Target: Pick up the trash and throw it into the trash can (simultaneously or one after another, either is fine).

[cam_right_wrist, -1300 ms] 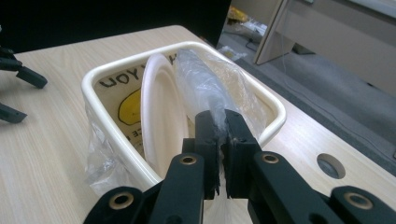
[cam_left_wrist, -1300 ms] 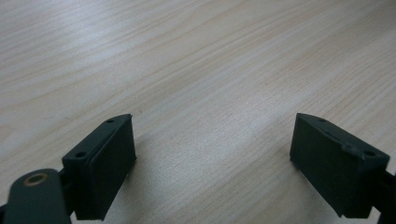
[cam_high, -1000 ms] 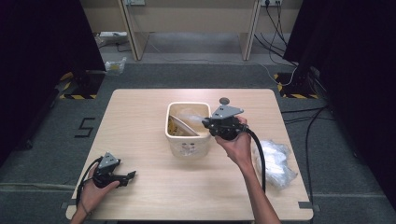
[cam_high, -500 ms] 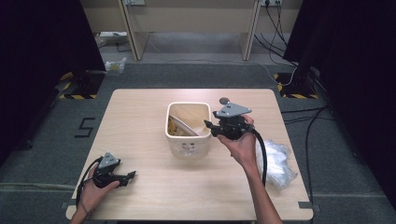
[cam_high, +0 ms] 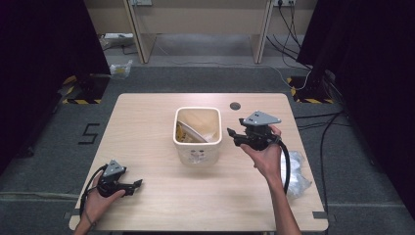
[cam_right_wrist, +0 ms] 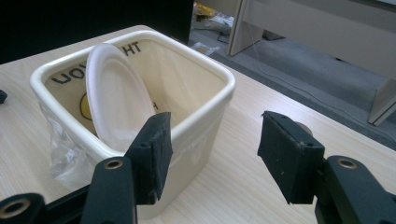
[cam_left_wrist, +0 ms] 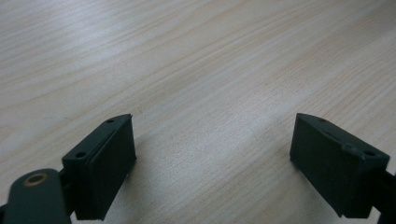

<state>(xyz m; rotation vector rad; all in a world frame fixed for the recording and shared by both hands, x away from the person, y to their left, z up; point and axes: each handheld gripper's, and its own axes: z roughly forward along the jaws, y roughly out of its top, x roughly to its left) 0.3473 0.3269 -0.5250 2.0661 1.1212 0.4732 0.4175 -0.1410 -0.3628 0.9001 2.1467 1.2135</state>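
A cream square bin (cam_high: 197, 147) stands at the table's middle, with a white paper plate (cam_right_wrist: 116, 100) leaning on edge inside it against a printed bag liner. My right gripper (cam_high: 231, 135) hovers just right of the bin, open and empty, jaws pointing at the bin's wall. In the right gripper view the bin (cam_right_wrist: 205, 116) sits close ahead of my right gripper (cam_right_wrist: 215, 149). My left gripper (cam_high: 138, 184) rests low near the front left edge, open with nothing between its jaws. The left gripper view has my left gripper (cam_left_wrist: 212, 154) over bare wood.
A crumpled clear plastic bag (cam_high: 296, 172) lies on the wooden table (cam_high: 147, 122) at the right edge, behind my right forearm. A round cable hole (cam_high: 235, 105) sits at the back of the table. Clear plastic film (cam_right_wrist: 60, 149) hangs on the bin's outside.
My right gripper has drawn back to the right, away from the bin's rim. The left gripper has stayed still.
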